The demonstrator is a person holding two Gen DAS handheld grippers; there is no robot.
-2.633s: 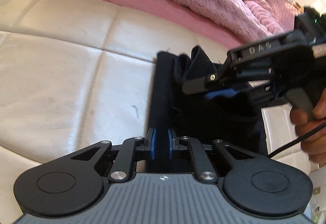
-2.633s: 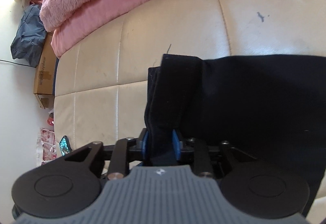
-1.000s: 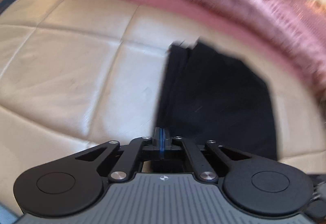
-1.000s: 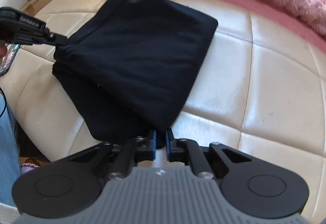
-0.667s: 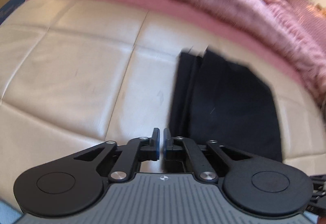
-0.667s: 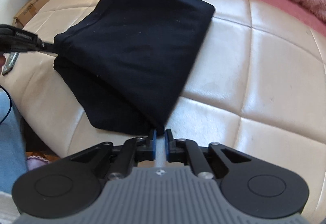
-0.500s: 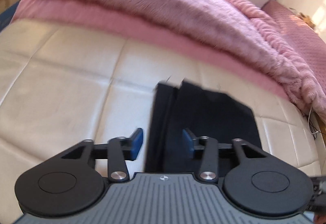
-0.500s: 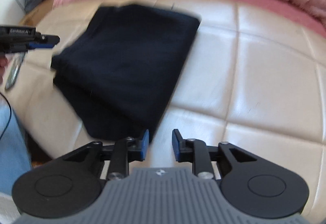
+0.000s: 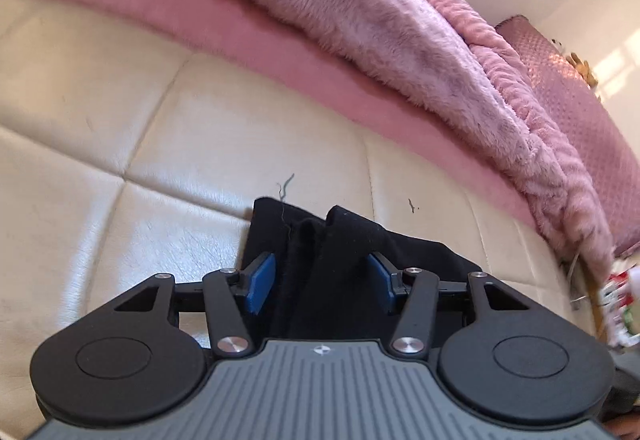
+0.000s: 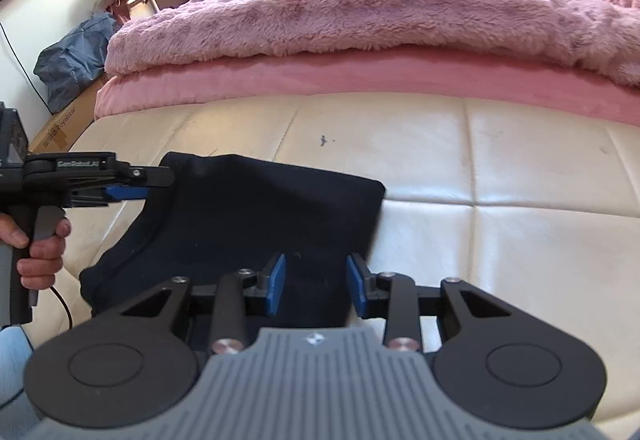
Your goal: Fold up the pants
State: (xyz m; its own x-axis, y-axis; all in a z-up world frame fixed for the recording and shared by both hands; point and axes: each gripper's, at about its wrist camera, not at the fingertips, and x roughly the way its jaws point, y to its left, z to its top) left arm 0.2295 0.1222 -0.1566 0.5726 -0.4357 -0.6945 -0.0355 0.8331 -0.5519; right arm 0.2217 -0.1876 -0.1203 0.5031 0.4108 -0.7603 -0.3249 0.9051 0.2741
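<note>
Your folded black fabric pants (image 10: 256, 224) lie flat, long axis running left–right between your left gripper (image 9: 322, 282) and right gripper (image 10: 316, 282), both wide open, empty.

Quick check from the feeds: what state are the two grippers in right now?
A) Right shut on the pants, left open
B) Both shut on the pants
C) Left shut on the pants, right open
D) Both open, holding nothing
D: the left gripper and right gripper both show blue pads spread wide over the black pants, which lie folded on the cream cushion.
</note>
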